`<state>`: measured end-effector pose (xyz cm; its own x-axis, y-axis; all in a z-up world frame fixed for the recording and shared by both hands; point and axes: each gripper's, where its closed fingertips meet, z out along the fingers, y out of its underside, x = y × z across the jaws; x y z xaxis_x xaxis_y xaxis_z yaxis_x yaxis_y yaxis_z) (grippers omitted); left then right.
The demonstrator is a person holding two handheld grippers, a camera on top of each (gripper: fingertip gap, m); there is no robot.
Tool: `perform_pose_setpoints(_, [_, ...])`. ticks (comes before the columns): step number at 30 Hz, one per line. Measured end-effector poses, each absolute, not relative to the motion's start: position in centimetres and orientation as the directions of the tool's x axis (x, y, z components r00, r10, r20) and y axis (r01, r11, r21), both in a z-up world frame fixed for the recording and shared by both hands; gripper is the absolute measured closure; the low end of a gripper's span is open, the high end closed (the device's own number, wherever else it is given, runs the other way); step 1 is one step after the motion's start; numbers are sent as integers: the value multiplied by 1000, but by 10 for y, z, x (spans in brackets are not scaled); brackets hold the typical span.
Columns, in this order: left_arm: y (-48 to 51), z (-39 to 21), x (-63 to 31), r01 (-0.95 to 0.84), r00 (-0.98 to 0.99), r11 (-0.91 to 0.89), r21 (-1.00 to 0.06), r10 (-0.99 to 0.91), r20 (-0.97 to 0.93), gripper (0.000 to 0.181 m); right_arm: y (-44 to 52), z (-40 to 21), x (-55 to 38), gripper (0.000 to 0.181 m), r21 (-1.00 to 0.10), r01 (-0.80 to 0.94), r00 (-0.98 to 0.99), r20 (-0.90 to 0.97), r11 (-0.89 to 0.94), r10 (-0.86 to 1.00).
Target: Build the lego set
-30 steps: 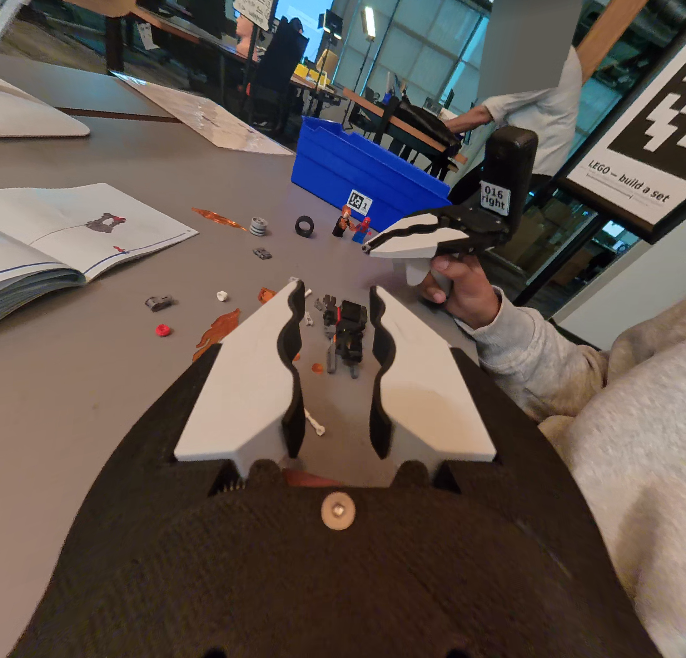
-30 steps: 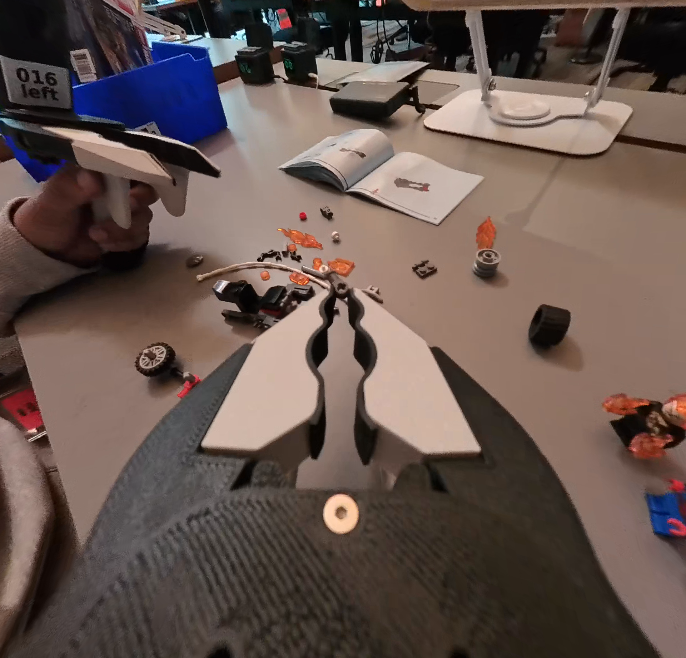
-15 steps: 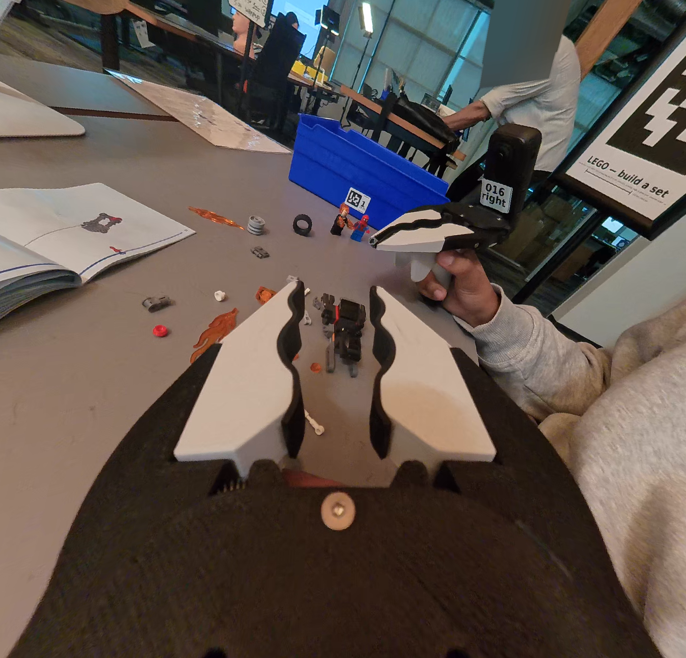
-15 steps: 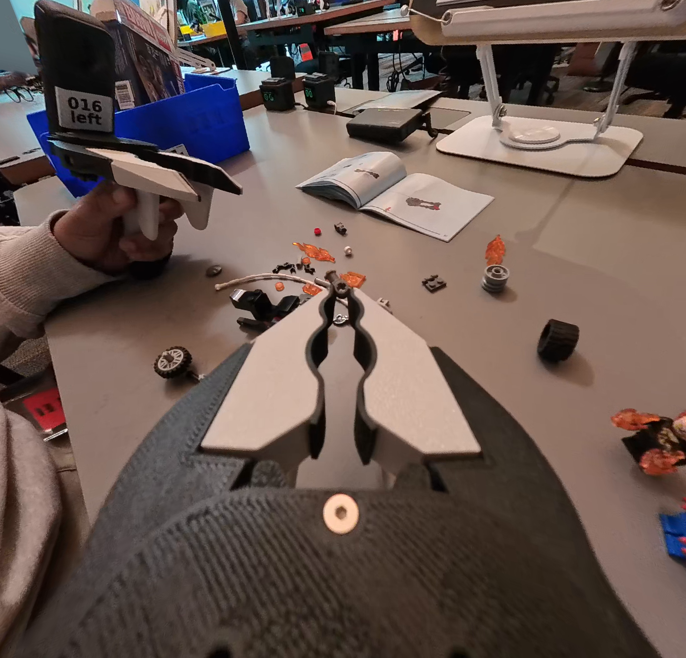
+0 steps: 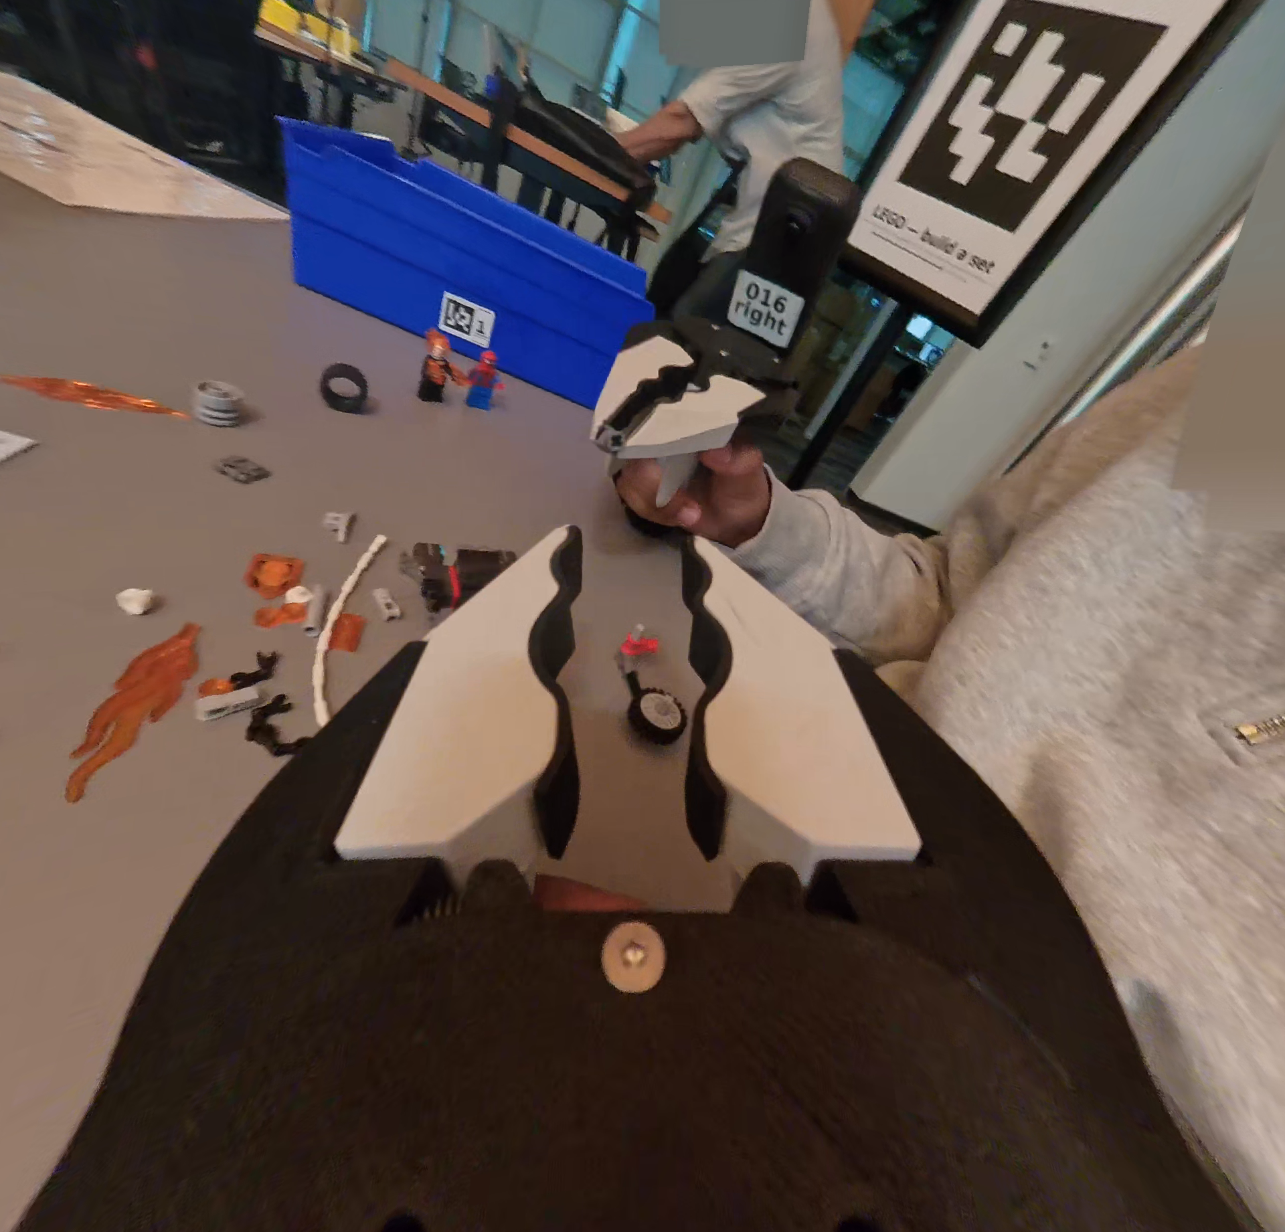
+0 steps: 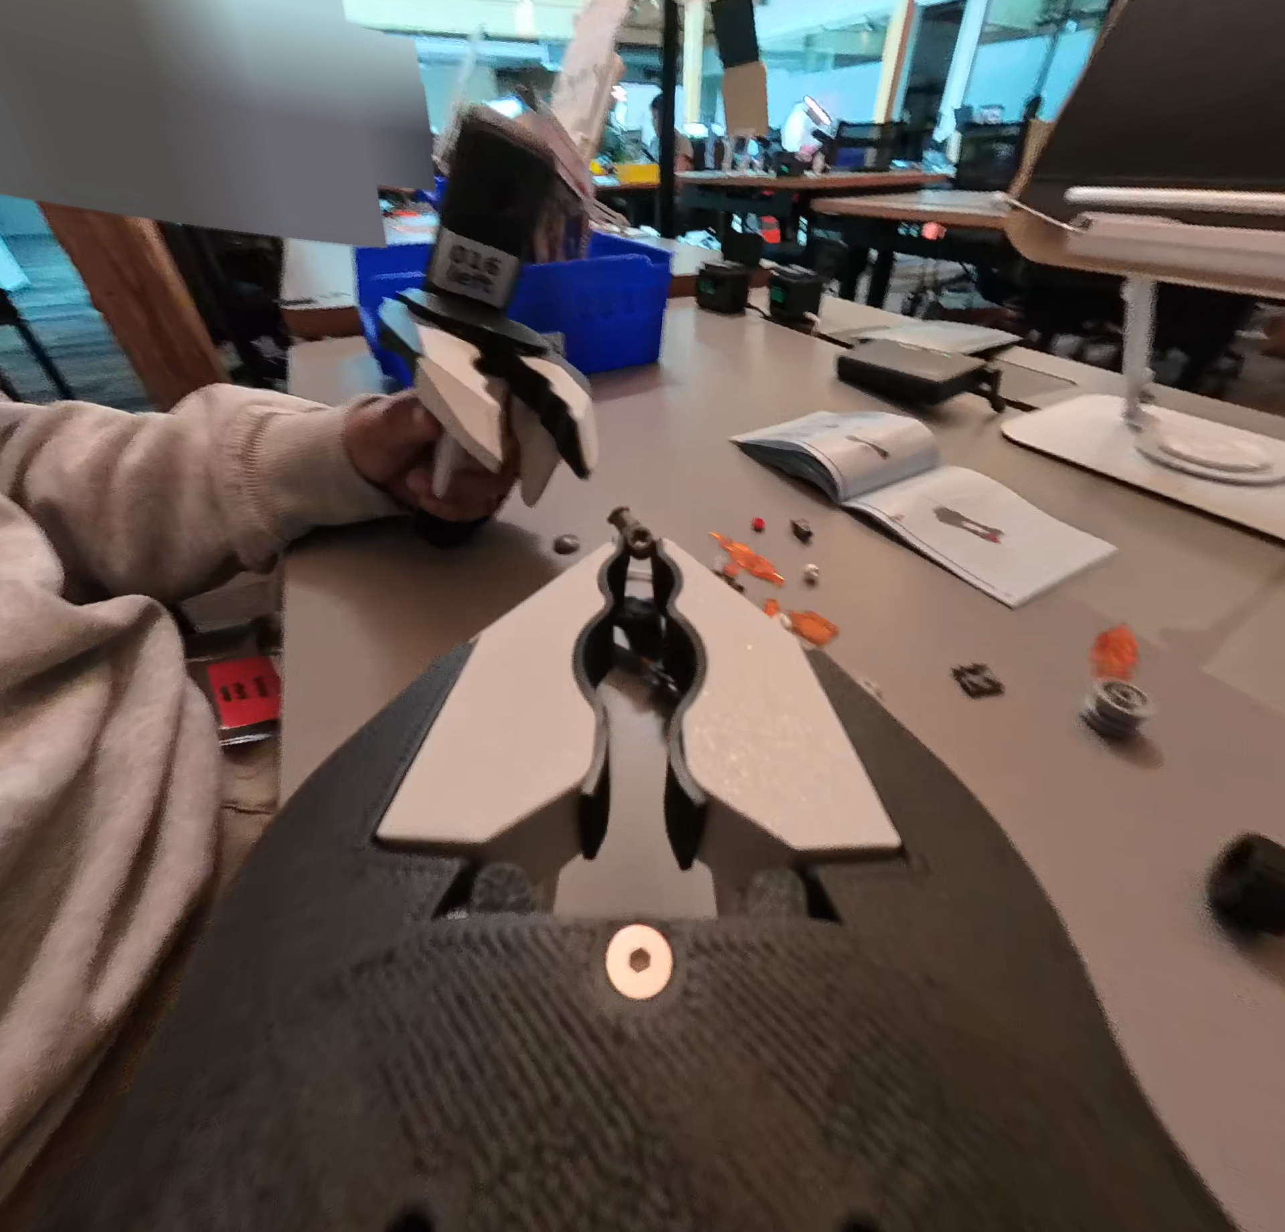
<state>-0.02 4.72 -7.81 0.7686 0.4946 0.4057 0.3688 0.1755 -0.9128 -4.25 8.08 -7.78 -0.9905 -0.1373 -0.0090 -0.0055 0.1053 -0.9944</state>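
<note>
My left gripper (image 5: pixel 628 545) is open and empty, low over the grey table (image 5: pixel 139 920). A small wheel (image 5: pixel 656 714) on a black axle with a red piece (image 5: pixel 640 644) lies between its fingers. The black bike chassis (image 5: pixel 462 568) lies just left of the left fingertip. My right gripper (image 6: pixel 636 550) is shut on a small dark grey pin (image 6: pixel 628 530) and holds it above the table. It also shows in the left wrist view (image 5: pixel 612 436), beyond the left gripper. The left gripper shows in the right wrist view (image 6: pixel 549 434), up and left of the pin.
A blue bin (image 5: pixel 452 260) stands at the back, two minifigures (image 5: pixel 459 375) before it. A black tyre (image 5: pixel 344 386), grey hub (image 5: pixel 219 402), white hose (image 5: pixel 341 614) and orange flame pieces (image 5: pixel 132 698) lie to the left. An open booklet (image 6: pixel 925 496) and lamp base (image 6: pixel 1182 448) lie right. One gripper's finger ends stand about 6 cm off the other's.
My left gripper has swung right, from over the black chassis to over the small wheel. My right gripper has risen off the table with the pin and turned toward the left gripper.
</note>
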Motion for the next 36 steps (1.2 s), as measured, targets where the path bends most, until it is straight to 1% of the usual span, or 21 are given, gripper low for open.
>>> perform_pose_setpoints(4, [58,-80,8,356,805,114,-927,466,366,155,75,-66,-14,177,-998,50,-961,-60,42,-271])
perform_pose_setpoints(7, [64,-80,13,353,826,93,-931,435,357,155,67,-66,-1,177,-997,69,-949,-79,46,-305])
perform_pose_setpoints(9, [67,-80,15,346,836,79,-935,426,345,159,65,-66,4,177,-997,70,-945,-80,44,-318])
perform_pose_setpoints(16, [70,-80,19,324,850,57,-944,420,317,169,64,-67,7,177,-997,66,-941,-79,51,-328])
perform_pose_setpoints(25, [70,-80,19,312,851,52,-949,427,304,172,60,-76,16,177,-996,-11,-943,-20,91,-332])
perform_pose_setpoints(36, [72,-79,20,299,858,46,-953,424,290,176,59,-75,14,177,-996,-7,-947,-22,90,-319])
